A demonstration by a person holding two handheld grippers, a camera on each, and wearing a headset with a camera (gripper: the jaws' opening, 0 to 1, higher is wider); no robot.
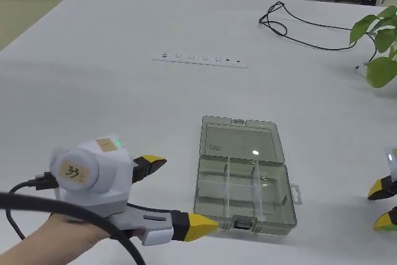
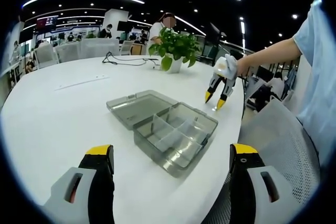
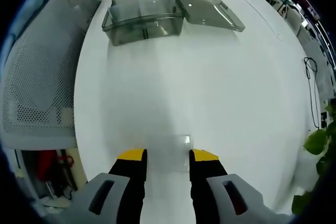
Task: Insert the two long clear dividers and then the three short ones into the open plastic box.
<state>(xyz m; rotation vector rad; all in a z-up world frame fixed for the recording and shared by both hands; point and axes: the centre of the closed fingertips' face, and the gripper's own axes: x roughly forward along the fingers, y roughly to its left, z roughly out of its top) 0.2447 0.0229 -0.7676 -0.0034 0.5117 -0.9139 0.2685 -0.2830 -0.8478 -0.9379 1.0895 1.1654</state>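
Observation:
The open plastic box (image 1: 245, 200) lies near the table's front edge with its lid (image 1: 242, 138) folded back; clear dividers (image 1: 228, 178) stand inside it. My left gripper (image 1: 180, 193) is open just left of the box, nothing between its yellow-tipped fingers (image 1: 201, 224). In the left gripper view the box (image 2: 176, 129) sits ahead of the left gripper (image 2: 171, 151). My right gripper (image 1: 383, 203) is at the right edge, away from the box. In its own view the right gripper (image 3: 168, 155) holds a small clear divider (image 3: 178, 153) low over the table.
A white power strip (image 1: 200, 59) lies mid-table and a black cable (image 1: 298, 29) curls at the back right. A potted plant (image 1: 379, 41) stands at the right edge. A mesh chair (image 3: 37, 66) stands by the table's edge near the box (image 3: 144, 17).

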